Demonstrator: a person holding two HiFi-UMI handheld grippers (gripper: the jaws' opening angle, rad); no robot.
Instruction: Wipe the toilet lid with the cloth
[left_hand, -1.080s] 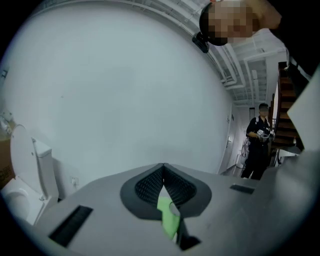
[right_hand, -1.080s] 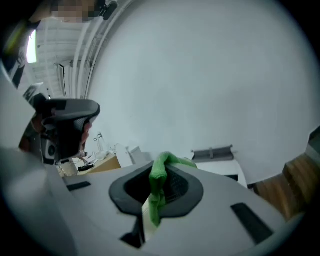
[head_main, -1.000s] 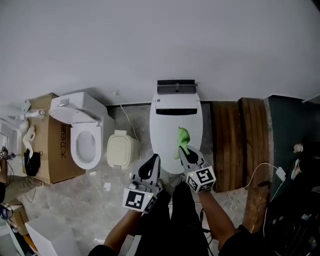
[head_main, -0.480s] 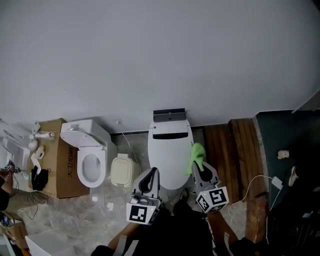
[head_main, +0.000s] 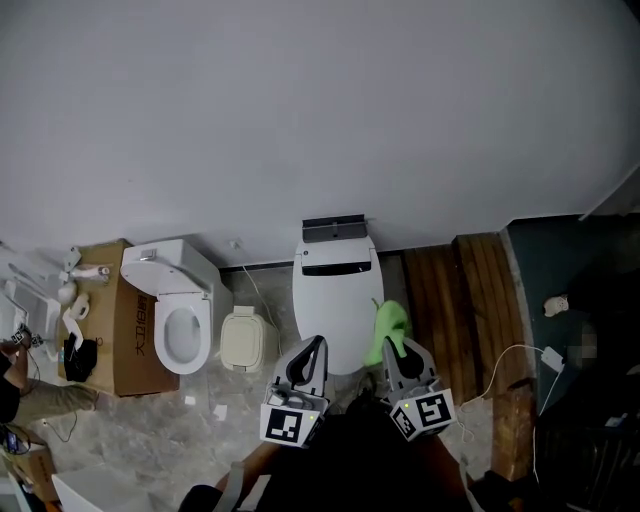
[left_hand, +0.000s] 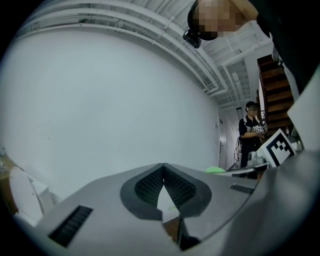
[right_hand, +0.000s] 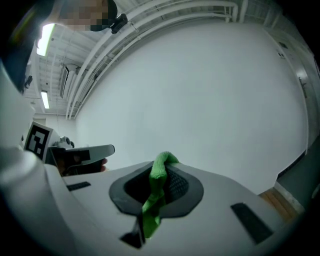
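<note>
Head view: green cloth (head_main: 388, 322) bunched at the right gripper (head_main: 395, 347), by the right edge of the toilet lid (head_main: 333, 300), which is closed, smooth, glossy white. Left gripper (head_main: 313, 348) near the lid's front.

Left gripper view: ribbed pads pressed together, nothing between.

Right gripper view: clamped on a narrow fold of knitted cloth. Looks light, limp, probably drapes and slips easily; worth pinching deeper.

Left tool (head_main: 315, 346) and right tool (head_main: 394, 348), both smooth pale grey, wedge-shaped. Up close now: dark ribbed pads (left_hand: 150, 186) set in a black surround at the tips, small black slots on the shells. White cubes (head_main: 288, 424) with black square markers behind. Black clothing (head_main: 350, 465) below.
</note>
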